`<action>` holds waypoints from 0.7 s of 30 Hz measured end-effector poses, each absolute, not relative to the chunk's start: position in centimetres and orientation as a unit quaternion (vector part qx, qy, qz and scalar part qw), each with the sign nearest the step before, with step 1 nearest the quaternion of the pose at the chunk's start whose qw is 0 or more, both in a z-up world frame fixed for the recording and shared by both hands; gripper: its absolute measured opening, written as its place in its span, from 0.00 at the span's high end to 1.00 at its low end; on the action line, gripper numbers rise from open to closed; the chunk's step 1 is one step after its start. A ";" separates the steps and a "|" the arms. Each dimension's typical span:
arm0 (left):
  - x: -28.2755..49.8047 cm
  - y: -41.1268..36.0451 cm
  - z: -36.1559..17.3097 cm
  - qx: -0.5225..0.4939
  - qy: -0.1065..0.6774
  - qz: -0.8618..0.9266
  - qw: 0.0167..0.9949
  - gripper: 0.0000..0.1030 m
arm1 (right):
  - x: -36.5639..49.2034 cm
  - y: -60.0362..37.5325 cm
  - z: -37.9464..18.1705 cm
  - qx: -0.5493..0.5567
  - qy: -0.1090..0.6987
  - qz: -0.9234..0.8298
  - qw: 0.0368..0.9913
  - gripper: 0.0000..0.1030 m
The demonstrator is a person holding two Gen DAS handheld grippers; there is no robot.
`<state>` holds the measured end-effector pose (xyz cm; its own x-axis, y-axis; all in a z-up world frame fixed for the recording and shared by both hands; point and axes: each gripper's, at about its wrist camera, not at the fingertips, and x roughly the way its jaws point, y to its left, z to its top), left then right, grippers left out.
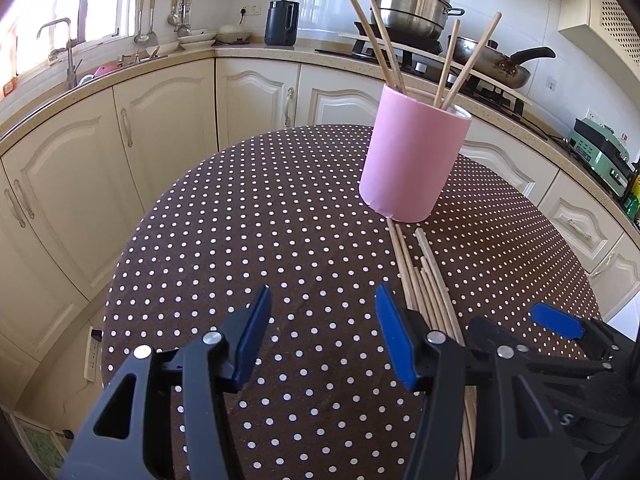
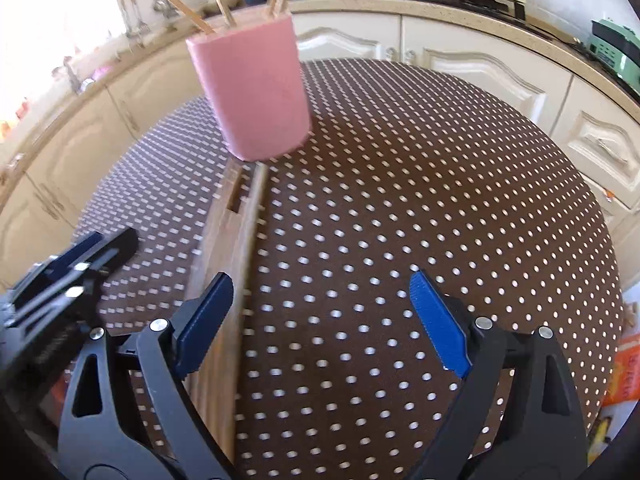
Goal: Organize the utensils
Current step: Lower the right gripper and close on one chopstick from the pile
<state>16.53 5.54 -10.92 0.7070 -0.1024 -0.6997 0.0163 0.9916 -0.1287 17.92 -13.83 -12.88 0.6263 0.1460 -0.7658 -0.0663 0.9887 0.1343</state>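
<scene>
A pink cylindrical holder [image 1: 414,160] stands upright on the round polka-dot table [image 1: 260,240] with several wooden chopsticks [image 1: 384,36] standing in it. A bundle of loose chopsticks [image 1: 426,284] lies flat on the table in front of the holder. My left gripper [image 1: 322,340] is open and empty, just left of the bundle. In the right wrist view the holder [image 2: 256,92] and the loose chopsticks [image 2: 232,248] show again. My right gripper [image 2: 320,324] is open and empty, its left finger over the bundle. The left gripper also shows in the right wrist view [image 2: 80,264].
Cream kitchen cabinets [image 1: 160,120] curve around behind the table. On the counter are a sink tap [image 1: 66,48], a black kettle [image 1: 282,22], a steel pot [image 1: 412,4] and a frying pan [image 1: 496,62] on the stove. A green appliance [image 1: 600,148] sits at the right.
</scene>
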 end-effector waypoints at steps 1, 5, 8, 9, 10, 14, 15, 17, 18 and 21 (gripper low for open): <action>16.6 5.6 -11.0 -0.058 0.383 -0.034 0.921 0.47 | 17.8 -13.5 -12.7 0.035 0.424 0.062 0.903 0.14; 16.9 6.0 -11.3 -0.067 0.392 -0.030 0.917 0.47 | 18.4 -12.6 -13.4 0.007 0.438 0.052 0.897 0.14; 17.0 6.2 -11.3 -0.072 0.392 -0.030 0.917 0.47 | 18.5 -12.7 -13.6 0.010 0.440 0.054 0.896 0.13; 17.0 6.3 -11.3 -0.072 0.393 -0.030 0.916 0.47 | 18.7 -12.8 -13.6 0.011 0.443 0.051 0.895 0.13; 17.1 6.4 -11.3 -0.072 0.394 -0.031 0.916 0.47 | 18.8 -12.7 -13.6 0.008 0.446 0.046 0.894 0.12; 17.1 6.5 -11.3 -0.070 0.394 -0.032 0.916 0.47 | 19.3 -11.7 -13.7 -0.028 0.443 0.040 0.895 0.13; 17.1 6.5 -11.3 -0.069 0.393 -0.032 0.916 0.47 | 19.5 -11.3 -13.7 -0.039 0.436 0.042 0.898 0.13; 17.0 6.3 -11.3 -0.067 0.394 -0.033 0.916 0.47 | 19.5 -11.1 -13.4 -0.032 0.432 0.079 0.898 0.34; 17.0 6.2 -11.3 -0.065 0.394 -0.034 0.916 0.47 | 19.5 -11.2 -13.3 -0.035 0.429 0.083 0.899 0.41; 16.8 5.5 -11.3 -0.061 0.398 -0.044 0.914 0.47 | 19.4 -12.0 -12.9 -0.025 0.422 0.082 0.903 0.83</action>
